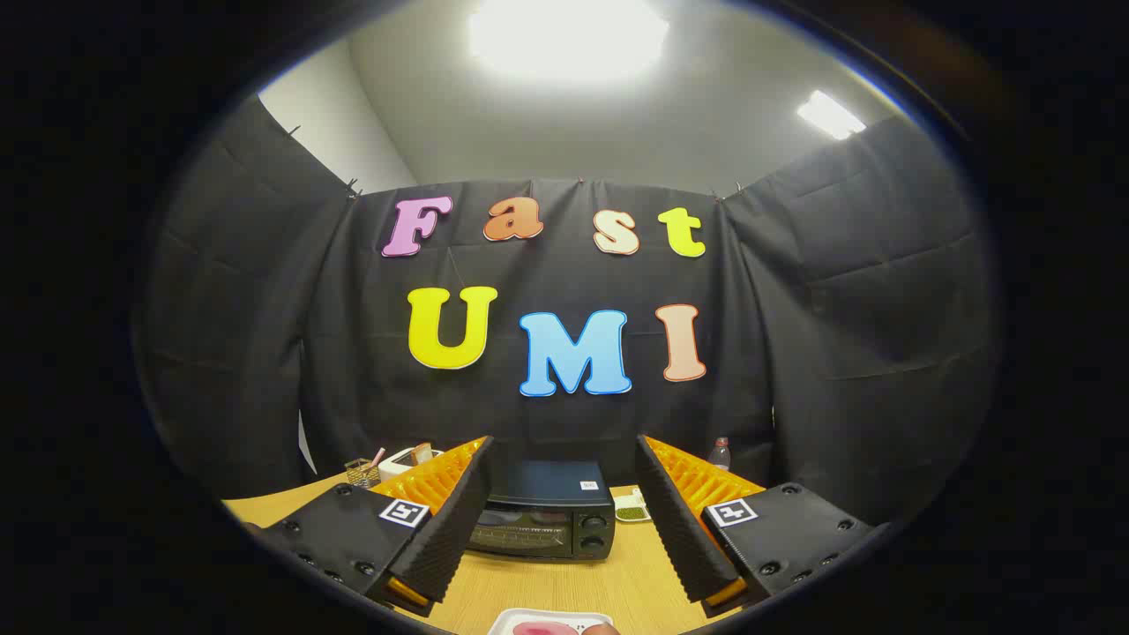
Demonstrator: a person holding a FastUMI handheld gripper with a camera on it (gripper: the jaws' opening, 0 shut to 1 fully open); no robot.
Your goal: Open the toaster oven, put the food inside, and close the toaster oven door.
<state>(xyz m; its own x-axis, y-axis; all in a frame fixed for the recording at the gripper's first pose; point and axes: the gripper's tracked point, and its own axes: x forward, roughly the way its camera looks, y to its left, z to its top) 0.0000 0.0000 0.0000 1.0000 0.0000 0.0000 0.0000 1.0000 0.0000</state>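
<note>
judging by looks, the oven [544,520] mid-table [564,586] is heavy and rigid, its door best pulled at the top edge; claw [557,520] hangs released, empty.

Your gripper [564,520] stands wide open; bare table [564,582] runs to the toaster oven [542,520] at 12 o'clock, door shut.

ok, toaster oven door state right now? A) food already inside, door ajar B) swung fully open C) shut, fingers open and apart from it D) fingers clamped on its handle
C: the toaster oven stands on the table beyond the gripper with its glass door flat against the front, and the fingers are spread wide, holding nothing.
</note>
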